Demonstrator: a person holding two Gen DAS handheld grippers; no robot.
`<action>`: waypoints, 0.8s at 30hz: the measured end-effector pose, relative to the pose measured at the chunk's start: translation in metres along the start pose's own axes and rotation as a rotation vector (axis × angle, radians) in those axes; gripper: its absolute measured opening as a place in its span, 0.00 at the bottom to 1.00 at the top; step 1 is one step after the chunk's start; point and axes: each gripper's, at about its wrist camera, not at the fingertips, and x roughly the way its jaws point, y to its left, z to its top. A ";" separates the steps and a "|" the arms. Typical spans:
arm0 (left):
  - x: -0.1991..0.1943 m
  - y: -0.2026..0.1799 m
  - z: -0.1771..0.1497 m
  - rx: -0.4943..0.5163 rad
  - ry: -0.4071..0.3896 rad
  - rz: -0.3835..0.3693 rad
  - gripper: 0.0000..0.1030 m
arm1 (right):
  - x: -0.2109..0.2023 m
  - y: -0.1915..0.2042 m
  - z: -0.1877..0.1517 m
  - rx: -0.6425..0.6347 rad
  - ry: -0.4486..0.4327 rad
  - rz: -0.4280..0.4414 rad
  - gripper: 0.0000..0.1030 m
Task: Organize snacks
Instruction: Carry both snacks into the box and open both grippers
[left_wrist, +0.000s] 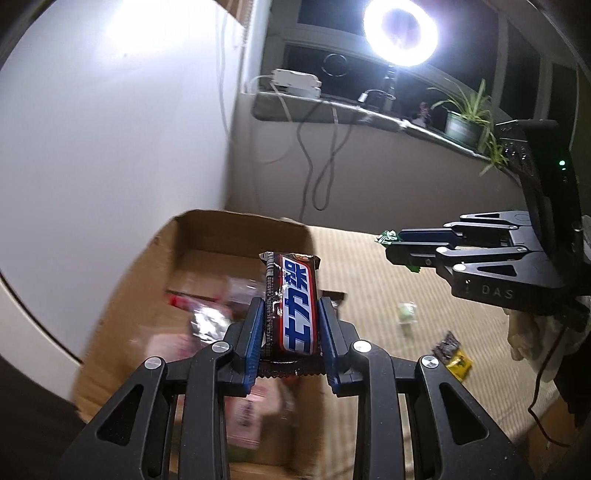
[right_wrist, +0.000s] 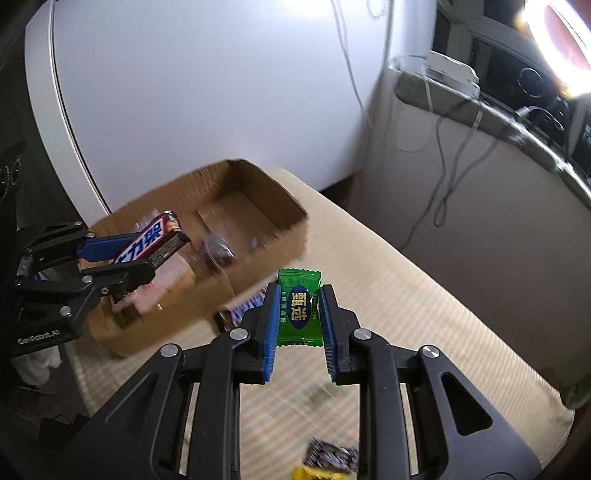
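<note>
Left wrist view: left gripper (left_wrist: 290, 317), blue-padded jaws clamped on a brown, red and white wrapped chocolate bar (left_wrist: 291, 302) that stands lengthwise between the pads, above the open brown cardboard box (left_wrist: 236, 236). Right wrist view: right gripper (right_wrist: 298, 314), jaws pinched on a small green foil-wrapped candy (right_wrist: 299, 306), over the beige striped tabletop (right_wrist: 406, 295), just beside the box's near wall. Box contents: several blurred wrapped snacks (right_wrist: 218, 251), kinds not legible.
</note>
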 end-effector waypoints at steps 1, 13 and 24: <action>0.001 0.006 0.002 -0.007 0.001 0.007 0.26 | 0.003 0.003 0.004 -0.002 -0.002 0.006 0.21; 0.011 0.033 0.018 -0.030 0.002 0.068 0.26 | 0.047 0.038 0.050 -0.036 0.005 0.090 0.21; 0.019 0.041 0.021 -0.047 0.016 0.106 0.26 | 0.082 0.041 0.065 -0.033 0.036 0.142 0.21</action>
